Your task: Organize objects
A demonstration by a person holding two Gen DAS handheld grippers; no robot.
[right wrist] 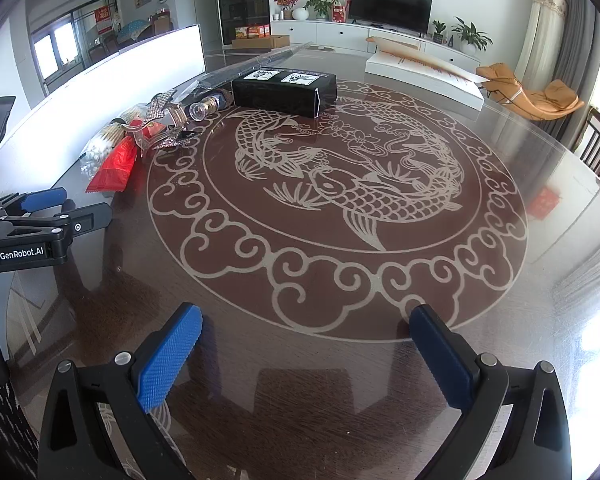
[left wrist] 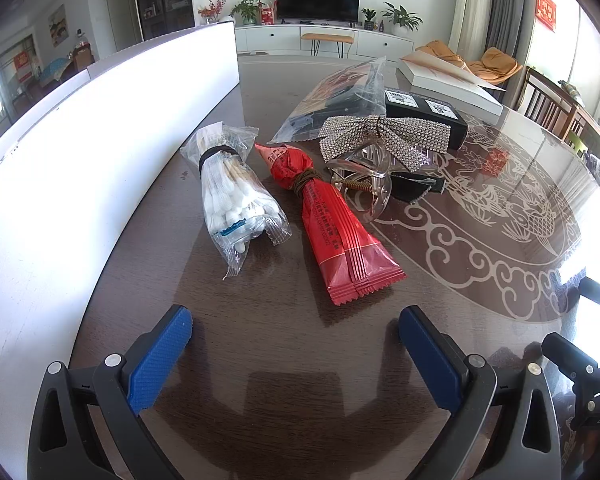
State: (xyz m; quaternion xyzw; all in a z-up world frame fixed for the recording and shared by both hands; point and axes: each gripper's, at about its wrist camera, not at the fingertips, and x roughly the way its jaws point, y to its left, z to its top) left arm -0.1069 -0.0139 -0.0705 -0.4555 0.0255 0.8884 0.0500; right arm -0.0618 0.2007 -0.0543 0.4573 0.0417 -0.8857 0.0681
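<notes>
Glossy worktop (right wrist: 540, 280) w/ carp inlay fully visible in right view only; left view details crinkled red packet (left wrist: 340, 232), cotton-swab bag (left wrist: 236, 200). Left gripper (left wrist: 296, 360), right gripper (right wrist: 306, 360): both spread, empty

red packet (left wrist: 336, 232) | black box (right wrist: 286, 92) | brown table (right wrist: 300, 400), pale fish pattern | blue jaws
</notes>
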